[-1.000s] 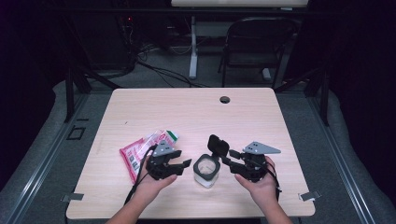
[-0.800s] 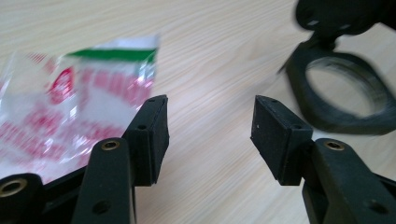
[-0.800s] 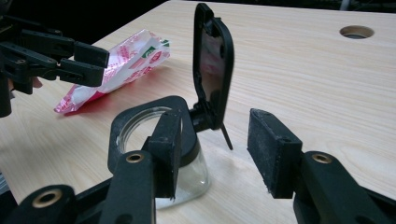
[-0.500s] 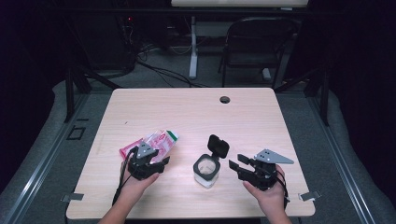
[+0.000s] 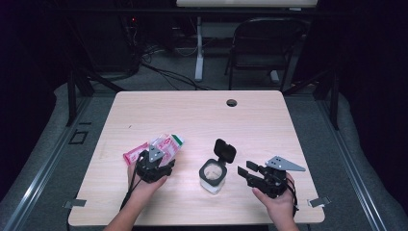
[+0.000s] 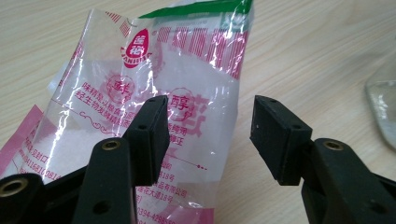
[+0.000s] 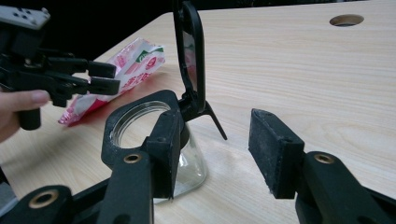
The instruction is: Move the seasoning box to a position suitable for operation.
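Observation:
A pink and white plastic bag with a green top edge lies flat at the table's front left. My left gripper hangs low over its near end, jaws open. In the left gripper view the bag lies under and beyond the left gripper, and the pads do not press on it. A glass jar stands at front centre with its black flip lid raised. My right gripper is just right of the jar. Its jaws have just been opening, and nothing is between them.
A round cable hole sits near the table's far edge. Behind the table are a dark chair and floor cables. The table's front edge runs close under both hands. My left gripper appears beyond the jar in the right gripper view.
My left gripper has moved left, away from the jar and down over the bag. My right gripper has drawn back to the right of the jar.

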A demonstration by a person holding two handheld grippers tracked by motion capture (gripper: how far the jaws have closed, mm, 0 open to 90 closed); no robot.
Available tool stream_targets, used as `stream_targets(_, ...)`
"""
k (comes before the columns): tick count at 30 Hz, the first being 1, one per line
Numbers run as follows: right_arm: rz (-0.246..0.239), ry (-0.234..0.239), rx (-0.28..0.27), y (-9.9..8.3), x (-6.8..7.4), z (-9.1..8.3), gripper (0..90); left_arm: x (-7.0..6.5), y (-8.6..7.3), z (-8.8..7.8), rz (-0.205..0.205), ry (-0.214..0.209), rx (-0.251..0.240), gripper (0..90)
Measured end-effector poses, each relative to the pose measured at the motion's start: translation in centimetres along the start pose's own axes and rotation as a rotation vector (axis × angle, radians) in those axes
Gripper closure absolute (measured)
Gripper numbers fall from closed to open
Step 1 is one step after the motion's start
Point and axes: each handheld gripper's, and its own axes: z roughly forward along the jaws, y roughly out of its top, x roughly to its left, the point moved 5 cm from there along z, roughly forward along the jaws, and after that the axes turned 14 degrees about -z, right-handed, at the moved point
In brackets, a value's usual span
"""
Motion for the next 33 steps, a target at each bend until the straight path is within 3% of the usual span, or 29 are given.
stream_targets(6,0.007,-0.002,-0.004,-0.1,-0.2,-0.1,53.7,-0.1,0.1,0.7,0.029,0.037,0.002,48.6)
stream_targets(14,0.005,-0.003,0.005,-0.3,-0.3,-0.1,53.8,-0.3,0.5,1.7,0.017,0.059,0.000,45.4)
stream_targets(22,0.010,0.000,-0.006,-0.3,-0.2,-0.1,53.8,-0.5,0.8,2.6,0.023,0.135,-0.013,43.2)
stream_targets(25,0.010,0.001,-0.007,-0.3,-0.2,-0.1,53.8,-0.1,0.9,2.6,-0.001,0.140,-0.020,46.7)
stream_targets(28,0.008,0.003,0.001,-0.4,-0.1,-0.1,53.9,0.3,0.9,2.5,-0.039,0.121,-0.028,50.7)
stream_targets(33,-0.001,0.005,0.004,-0.4,-0.1,-0.1,54.0,0.7,0.9,2.5,-0.068,0.085,-0.039,56.6)
